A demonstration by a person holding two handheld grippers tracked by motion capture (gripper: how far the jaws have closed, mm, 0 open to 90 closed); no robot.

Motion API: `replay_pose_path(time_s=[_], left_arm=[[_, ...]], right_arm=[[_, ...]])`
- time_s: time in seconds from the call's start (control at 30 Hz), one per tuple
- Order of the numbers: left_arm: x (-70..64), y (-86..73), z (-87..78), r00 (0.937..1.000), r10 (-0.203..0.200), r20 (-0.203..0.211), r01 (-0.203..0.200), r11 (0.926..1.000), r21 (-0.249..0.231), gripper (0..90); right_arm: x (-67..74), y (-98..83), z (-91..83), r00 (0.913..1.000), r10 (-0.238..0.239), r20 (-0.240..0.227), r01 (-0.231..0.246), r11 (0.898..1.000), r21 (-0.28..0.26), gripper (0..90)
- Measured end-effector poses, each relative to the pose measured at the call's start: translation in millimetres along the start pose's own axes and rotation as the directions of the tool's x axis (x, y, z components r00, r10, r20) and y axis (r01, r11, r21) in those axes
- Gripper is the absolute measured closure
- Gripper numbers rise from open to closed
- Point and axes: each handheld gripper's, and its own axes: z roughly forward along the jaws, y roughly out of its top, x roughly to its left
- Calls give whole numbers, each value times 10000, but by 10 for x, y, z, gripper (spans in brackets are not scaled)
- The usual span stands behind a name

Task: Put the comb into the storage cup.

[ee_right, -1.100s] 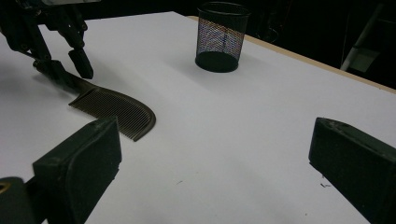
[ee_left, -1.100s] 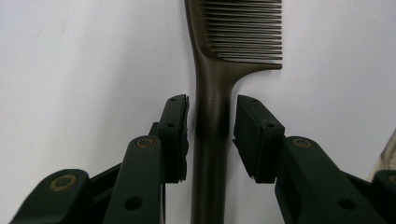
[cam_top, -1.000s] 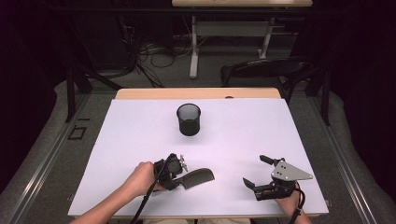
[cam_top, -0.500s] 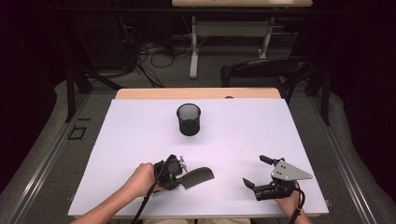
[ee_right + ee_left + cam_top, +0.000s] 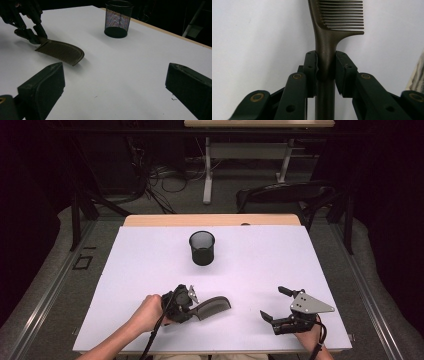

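White tabletop (image 5: 150, 255) is filling the high view, with dark clutter of cables and desk legs behind it that is hard to make out. Near the front edge the left gripper (image 5: 192, 306) is clamping the handle of a dark comb (image 5: 215, 305), whose toothed end is lying on the table and pointing toward the right gripper (image 5: 274, 304); that one is resting well apart with its jaws spread wide. A black mesh cup (image 5: 202, 248) is standing farther back.

In the left gripper view both pads are pressing the comb's (image 5: 329, 32) handle, the teeth being cut off at the top edge (a striped patch at the right border is possibly a sleeve).

In the right gripper view the comb (image 5: 61, 51) is lying beyond the parted jaws, left of the cup (image 5: 117, 18).
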Motion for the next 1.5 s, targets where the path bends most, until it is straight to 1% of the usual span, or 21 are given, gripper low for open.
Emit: replay_pose_path(time_s=[0.1, 0.2, 0.3, 0.4, 0.5, 0.63, 0.7, 0.83, 0.87, 0.9, 0.93, 1.0, 1.03, 1.07, 1.13, 1.17, 1.3, 1.37, 1.43, 1.5], left_arm=[[3, -37, -37, 9999, -151, 24, 152, 9992, -379, 728], [11, -69, -74, 9998, -173, -41, 170, 9977, -651, 728], [25, -93, -105, 9995, -287, -113, 274, 9948, -982, 728], [45, -113, -129, 9993, -350, -133, 331, 9922, -1204, 728], [59, -135, -147, 9989, -452, -158, 424, 9882, -1472, 728], [77, -173, -181, 9978, -626, -196, 578, 9803, -1891, 728], [92, -197, -202, 9971, -724, -237, 655, 9736, -2186, 728], [116, -242, -235, 9948, -982, -275, 876, 9610, -2625, 728], [120, -252, -244, 9942, -1028, -303, 910, 9588, -2692, 728], [125, -264, -252, 9935, -1091, -329, 954, 9545, -2825, 728], [131, -276, -257, 9924, -1192, -304, 1048, 9487, -2984, 728], [142, -299, -268, 9910, -1292, -354, 1115, 9418, -3172, 728], [149, -313, -272, 9899, -1382, -329, 1199, 9368, -3287, 728], [150, -321, -274, 9890, -1438, -340, 1244, 9345, -3335, 728], [164, -343, -277, 9878, -1526, -318, 1319, 9269, -3514, 728], [171, -353, -277, 9874, -1550, -309, 1340, 9246, -3567, 728], [188, -392, -275, 9846, -1713, -343, 1446, 9096, -3896, 728], [197, -410, -271, 9838, -1765, -320, 1488, 9022, -4048, 728], [202, -432, -260, 9818, -1870, -332, 1559, 8933, -4216, 728], [207, -452, -251, 9804, -1932, -388, 1581, 8889, -4300, 728]], right_arm=[[-7, -2, 7, 10000, 36, 1, -36, 10000, 2, 21], [-7, -6, 9, 10000, 65, -6, -65, 10000, -10, 21], [-8, -3, 5, 10000, 41, 13, -41, 10000, 23, 21], [-9, -8, 12, 10000, 50, 12, -50, 10000, 23, 21], [-16, -11, 14, 10000, 63, 15, -63, 10000, 72, 21], [-17, -12, 11, 10000, 84, 23, -84, 9999, 90, 21], [-18, -11, 11, 10000, 61, 37, -61, 9999, 91, 21], [-18, -14, 19, 9999, 93, 39, -93, 9999, 56, 21], [-19, -13, 17, 10000, 85, 39, -85, 9999, 100, 21], [-19, -13, 16, 10000, 85, 44, -86, 9999, 101, 21], [-18, -12, 14, 10000, 86, 44, -87, 9999, 101, 21], [-18, -11, 12, 9999, 98, 56, -99, 9999, 101, 22], [-19, -11, 11, 9999, 103, 52, -103, 9999, 108, 22], [-18, -11, 11, 9999, 112, 55, -112, 9999, 102, 22], [-18, -11, 11, 9999, 105, 55, -105, 9999, 101, 22], [-18, -10, 12, 9999, 91, 55, -91, 9999, 94, 22], [-18, -11, 15, 9999, 99, 67, -99, 9999, 47, 22], [-19, -10, 13, 9999, 94, 69, -95, 9999, 127, 22], [-18, -10, 13, 9999, 95, 68, -96, 9999, 139, 22], [-20, -10, 10, 9999, 75, 90, -75, 9999, 91, 22]])
